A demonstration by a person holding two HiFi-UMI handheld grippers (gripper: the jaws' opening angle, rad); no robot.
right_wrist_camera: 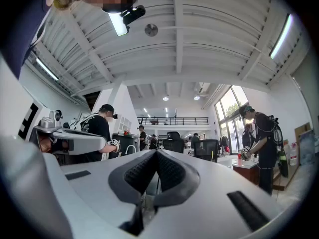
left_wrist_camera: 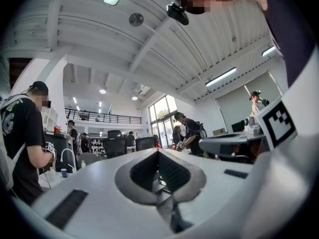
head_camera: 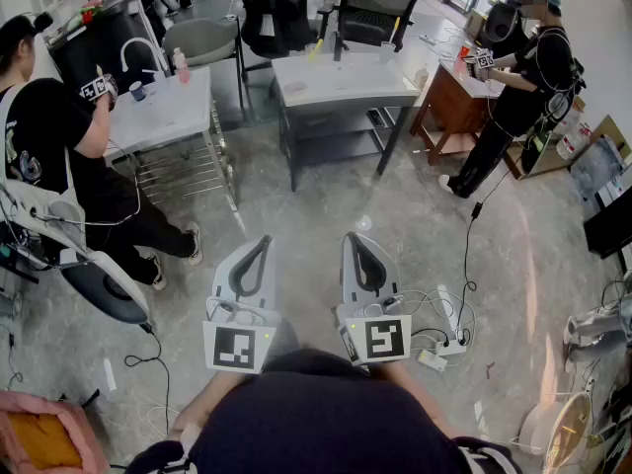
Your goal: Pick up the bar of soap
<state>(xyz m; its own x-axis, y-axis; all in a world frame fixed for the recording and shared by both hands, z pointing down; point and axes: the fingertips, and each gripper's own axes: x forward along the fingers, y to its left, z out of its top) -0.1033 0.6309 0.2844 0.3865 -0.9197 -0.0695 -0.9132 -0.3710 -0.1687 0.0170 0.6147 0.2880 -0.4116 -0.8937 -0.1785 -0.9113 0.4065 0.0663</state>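
The dark shirt (head_camera: 326, 413) of the person who holds the tools is closest, at the bottom of the head view. Just past it are two white plastic claws, each with a black-and-white square marker cube. The left gripper (head_camera: 263, 241) (left_wrist_camera: 158, 152) is shut tight, tips touching, with nothing in it. The right gripper (head_camera: 354, 238) (right_wrist_camera: 157, 153) is shut tight too and holds nothing. Both hang over the grey stone floor (head_camera: 296, 215), side by side, a little apart. A white power strip with cords (head_camera: 444, 344) lies on the floor just right of the right gripper. Far ahead stands a grey metal table (head_camera: 346, 85). A white table (head_camera: 163, 117) stands to its left, with a small pink bottle (head_camera: 181, 65) near its far right corner. I cannot tell where the bar of soap is or how it looks; things on the tables are too small.
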